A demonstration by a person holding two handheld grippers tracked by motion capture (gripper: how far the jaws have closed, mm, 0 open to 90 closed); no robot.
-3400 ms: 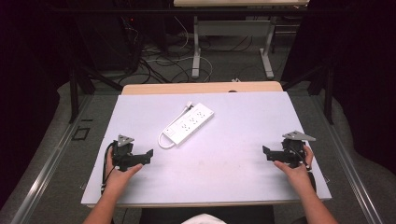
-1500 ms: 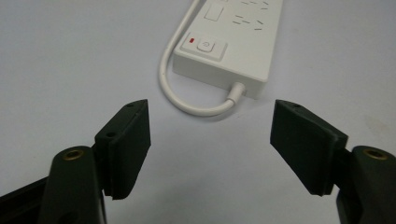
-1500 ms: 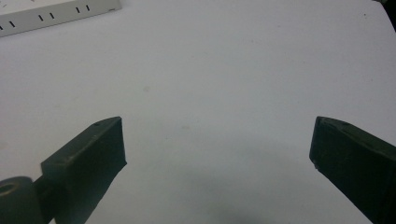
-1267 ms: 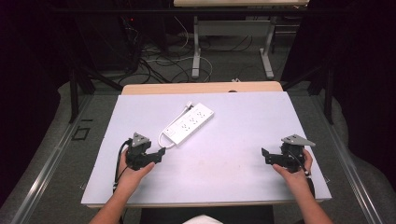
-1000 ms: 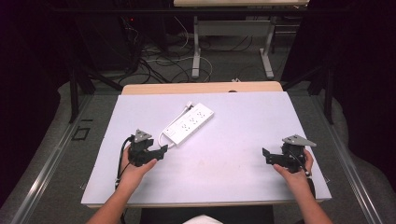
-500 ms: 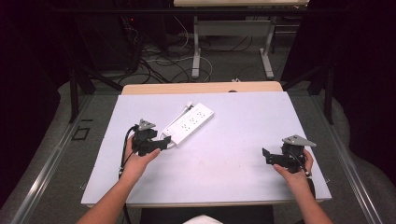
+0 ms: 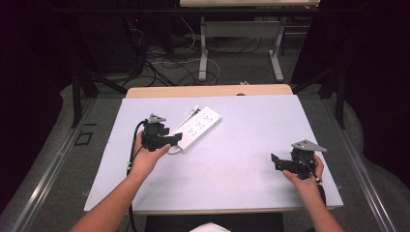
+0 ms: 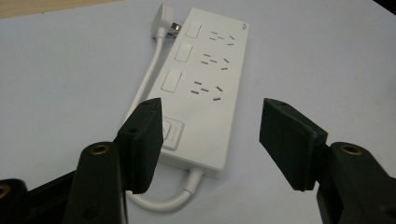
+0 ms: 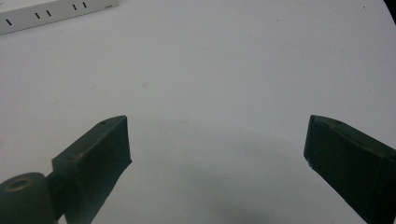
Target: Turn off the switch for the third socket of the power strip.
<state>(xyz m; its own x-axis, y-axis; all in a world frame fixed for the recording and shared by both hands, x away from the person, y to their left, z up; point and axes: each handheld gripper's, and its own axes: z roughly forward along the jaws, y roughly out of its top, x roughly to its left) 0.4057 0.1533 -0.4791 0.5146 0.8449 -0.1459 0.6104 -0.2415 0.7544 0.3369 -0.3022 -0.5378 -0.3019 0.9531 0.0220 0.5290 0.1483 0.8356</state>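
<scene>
Left tool (image 7: 170, 140) reached power strip (image 7: 200, 126); contact unclear, near end hidden.

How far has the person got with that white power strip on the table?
Barely started. The power strip lies flat on the table, its cord looped beside it and the plug by its far end. The left gripper has reached its near end; its jaws have just been closing but straddle it without touching. The right gripper waits open, apart. Grasping and everything after is left.

No text can be read anywhere; the white power strip (image 8: 205, 88) carries a small grey mark near its far corner, too small to make out.
</scene>
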